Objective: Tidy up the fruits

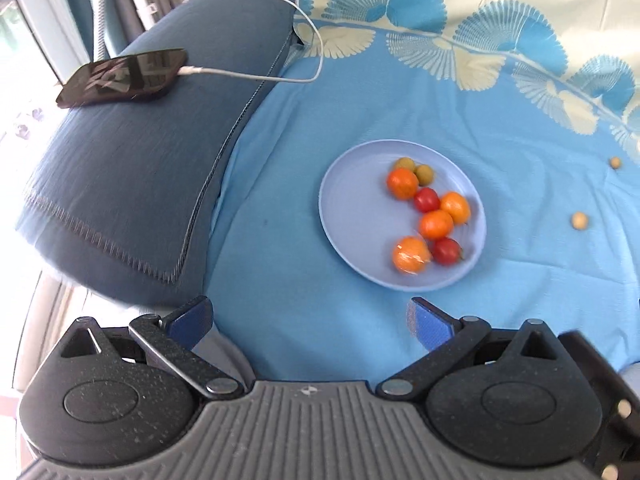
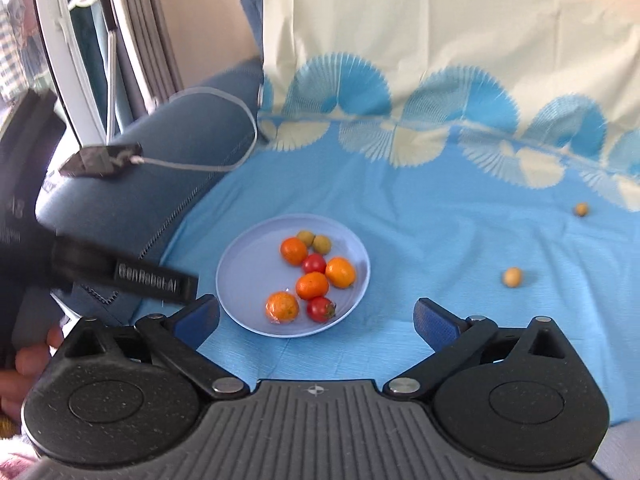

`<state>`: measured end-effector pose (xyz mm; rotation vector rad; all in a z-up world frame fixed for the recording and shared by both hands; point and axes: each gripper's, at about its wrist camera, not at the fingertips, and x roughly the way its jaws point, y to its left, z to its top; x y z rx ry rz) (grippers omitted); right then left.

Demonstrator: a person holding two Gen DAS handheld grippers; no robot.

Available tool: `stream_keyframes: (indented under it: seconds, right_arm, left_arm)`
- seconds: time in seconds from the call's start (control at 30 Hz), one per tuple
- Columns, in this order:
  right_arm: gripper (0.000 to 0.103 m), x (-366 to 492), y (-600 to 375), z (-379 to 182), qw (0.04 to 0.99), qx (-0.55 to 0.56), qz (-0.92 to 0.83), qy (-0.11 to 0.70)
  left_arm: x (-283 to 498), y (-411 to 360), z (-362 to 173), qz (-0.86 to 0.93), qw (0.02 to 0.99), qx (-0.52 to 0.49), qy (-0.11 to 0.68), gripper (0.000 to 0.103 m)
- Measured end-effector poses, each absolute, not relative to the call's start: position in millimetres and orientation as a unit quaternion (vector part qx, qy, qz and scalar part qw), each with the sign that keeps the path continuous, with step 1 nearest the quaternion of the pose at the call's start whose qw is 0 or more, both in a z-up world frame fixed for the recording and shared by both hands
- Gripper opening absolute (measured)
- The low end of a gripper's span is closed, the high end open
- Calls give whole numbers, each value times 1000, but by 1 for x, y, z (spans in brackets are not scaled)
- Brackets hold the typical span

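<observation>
A light blue plate point(image 1: 352, 208) point(image 2: 244, 276) lies on the blue bedsheet. It holds several oranges point(image 1: 412, 255) point(image 2: 282, 307), two red tomatoes point(image 1: 446, 251) point(image 2: 320, 309) and two small green-yellow fruits point(image 1: 424, 174) point(image 2: 321, 243). Two small yellow fruits lie loose on the sheet to the right, one nearer point(image 1: 579, 221) point(image 2: 512, 277) and one farther point(image 1: 615, 162) point(image 2: 581, 209). My left gripper point(image 1: 310, 320) is open and empty, hovering short of the plate. My right gripper point(image 2: 318, 320) is open and empty, also short of the plate. The left gripper's body point(image 2: 132, 276) shows at the left in the right wrist view.
A dark blue pillow point(image 1: 132, 168) point(image 2: 132, 208) lies left of the plate with a black phone point(image 1: 124, 78) point(image 2: 100, 160) on it, plugged into a white cable point(image 1: 280, 76) point(image 2: 224, 164). A cream and blue patterned sheet point(image 1: 480, 20) rises behind.
</observation>
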<state>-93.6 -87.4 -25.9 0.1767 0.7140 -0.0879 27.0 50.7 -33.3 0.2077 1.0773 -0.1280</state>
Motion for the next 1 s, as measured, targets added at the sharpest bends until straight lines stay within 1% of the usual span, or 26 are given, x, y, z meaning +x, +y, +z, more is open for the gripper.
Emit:
stream_keyframes:
  seconds: [0.07,0.2,0.43,0.63,0.83,1.0]
  right_arm:
    - [102,-110,-85,-19,938,74,-51,335]
    - [102,-132,-84,-12,942,67,-60,324]
    - [102,-158,-75,-1,949,45,-56,307]
    - [102,-173,-72,8,954,39,-63,289]
    - [102,-180,-72,13,956,34,-82,281]
    - [102,-196,-75,20,961,25,-102,256]
  left_arm:
    - [9,52,-30,-70,854,93,508,103]
    - [-18,50,-20,-79,865,113,482,103]
    - [-46,50,-6,-86,877,120,458,103]
    - [-59,52,8,-90,887,121,437,103]
    - [-61,50,16,-97,888,117,433,103]
    - [-69,46,21,-113,892,111,423,103]
